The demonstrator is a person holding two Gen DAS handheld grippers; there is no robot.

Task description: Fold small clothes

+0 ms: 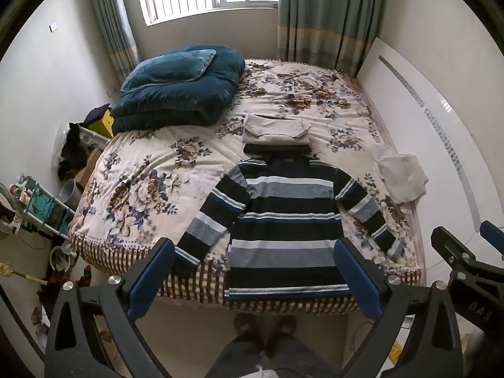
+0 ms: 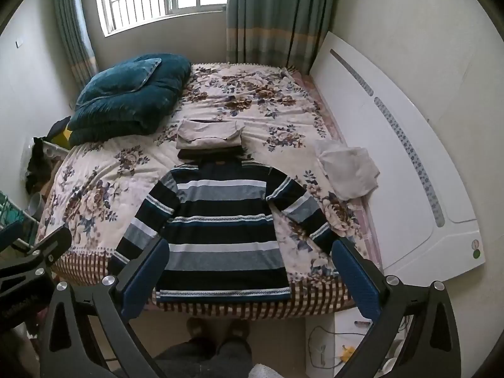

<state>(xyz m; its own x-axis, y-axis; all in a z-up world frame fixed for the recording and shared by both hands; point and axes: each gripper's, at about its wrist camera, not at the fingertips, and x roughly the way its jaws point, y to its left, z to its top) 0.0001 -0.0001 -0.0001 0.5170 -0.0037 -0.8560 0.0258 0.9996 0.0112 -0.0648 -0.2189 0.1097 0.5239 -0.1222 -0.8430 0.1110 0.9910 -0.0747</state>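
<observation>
A striped navy, grey and white sweater (image 1: 283,230) lies flat on the bed, sleeves spread, hem at the near edge; it also shows in the right wrist view (image 2: 220,230). My left gripper (image 1: 255,252) is open and empty, held above the near bed edge over the hem. My right gripper (image 2: 250,252) is open and empty, held likewise; it also shows at the right edge of the left wrist view (image 1: 463,236). Folded beige (image 1: 274,129) and dark (image 1: 277,150) clothes lie stacked beyond the collar.
The floral bedspread (image 1: 151,182) covers the bed. A teal quilt and pillow (image 1: 179,88) sit at the far left. A crumpled white cloth (image 1: 401,176) lies at the right edge by the white headboard (image 1: 441,119). Clutter and a rack (image 1: 41,201) stand left. The person's feet (image 1: 264,324) are below.
</observation>
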